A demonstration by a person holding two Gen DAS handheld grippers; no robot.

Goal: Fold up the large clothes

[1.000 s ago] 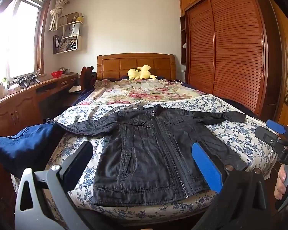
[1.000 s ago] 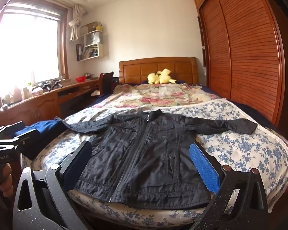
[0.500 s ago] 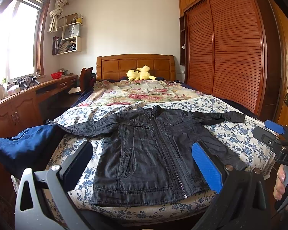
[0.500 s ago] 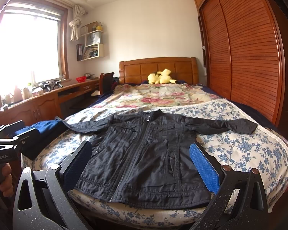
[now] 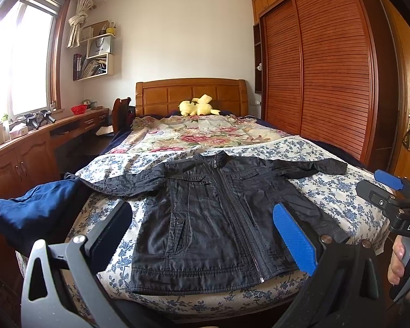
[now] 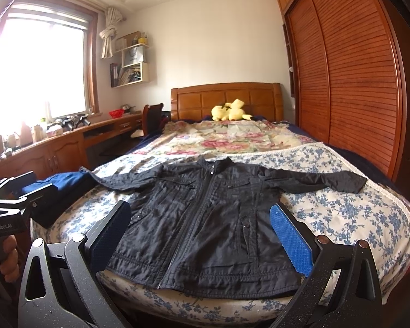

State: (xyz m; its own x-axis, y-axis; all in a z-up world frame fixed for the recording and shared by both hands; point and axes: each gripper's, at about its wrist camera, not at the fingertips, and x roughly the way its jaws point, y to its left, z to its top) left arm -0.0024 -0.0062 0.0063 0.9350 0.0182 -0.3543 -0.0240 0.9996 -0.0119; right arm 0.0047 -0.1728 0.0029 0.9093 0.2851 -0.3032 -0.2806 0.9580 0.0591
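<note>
While both tools, left (image 5: 202,235) & right (image 6: 201,235), gape empty, jacket (image 5: 218,218) lies flat just ahead.

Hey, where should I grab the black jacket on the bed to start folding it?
Take the jacket by its sleeve cuffs, each gripper from its own side. It lies flat, zipped, front up, both sleeves spread outward, so the cuffs are free edges. The left gripper and right gripper are open.

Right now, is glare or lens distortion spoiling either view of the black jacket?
Left wrist view: window blown out, black jacket evenly lit and sharp. Right wrist view: stronger window glare, wardrobe bowed by fisheye, jacket still clear.
</note>
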